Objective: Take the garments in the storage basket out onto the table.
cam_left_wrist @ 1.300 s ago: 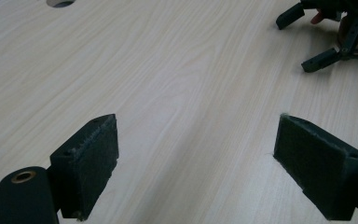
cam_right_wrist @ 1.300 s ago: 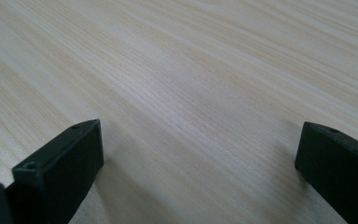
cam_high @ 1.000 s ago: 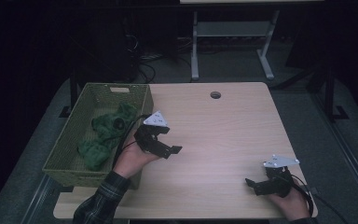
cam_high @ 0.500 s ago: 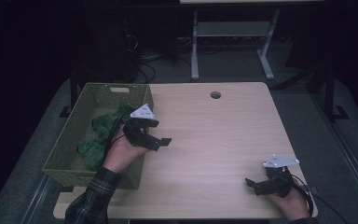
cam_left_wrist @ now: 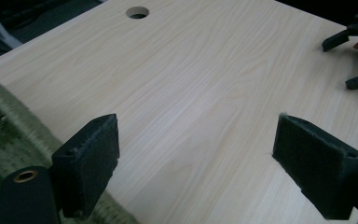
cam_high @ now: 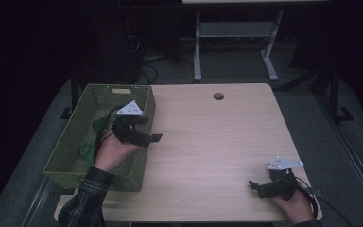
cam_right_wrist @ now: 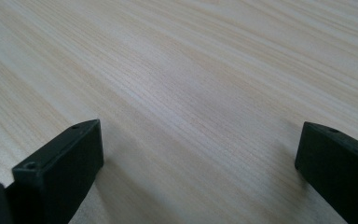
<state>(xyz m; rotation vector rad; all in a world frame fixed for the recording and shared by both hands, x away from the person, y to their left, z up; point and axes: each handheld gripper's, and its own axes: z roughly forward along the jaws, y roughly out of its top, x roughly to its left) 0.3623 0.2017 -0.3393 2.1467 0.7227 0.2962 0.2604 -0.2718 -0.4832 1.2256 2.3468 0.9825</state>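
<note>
Dim surroundings frame a pale wood-grain bench [cam_high: 217, 142] with a round cable hole [cam_high: 218, 96] near its far edge; dark floor and a grey metal stand lie beyond.

Left claw [cam_high: 139, 135]: jaws stand wide apart with nothing between them. In the left gripper view the claw [cam_left_wrist: 196, 163] shows two square black foam-faced pads over bare bench, with the woven basket rim at the lower left. Compared with one second ago, this claw has travelled from over the bench edge back toward the basket [cam_high: 71, 146] and now sits over the basket's right wall, the hand over the interior. Judgement: an empty return pass, most likely a reach for another item from the basket; no item has yet been set on the bench.

Right claw [cam_high: 267, 188]: jaws apart and empty, resting low at the near right corner of the bench, unchanged in place over the last second. The right gripper view shows the claw [cam_right_wrist: 196, 168] with only bare grain between its pads. Judgement: idle, waiting.

Task items: green soft pieces [cam_high: 87, 147] lie in the basket, partly hidden by the left hand and wrist; a second patch shows farther back near the cable. They look crumpled and pliable; exact kind cannot be told.

Materials: basket is olive-green, rectangular, of fine woven mesh with a slotted handle at the far end. Bench is smooth laminate, matte, with rounded corners. Each claw carries a grey three-cornered plate.
</note>
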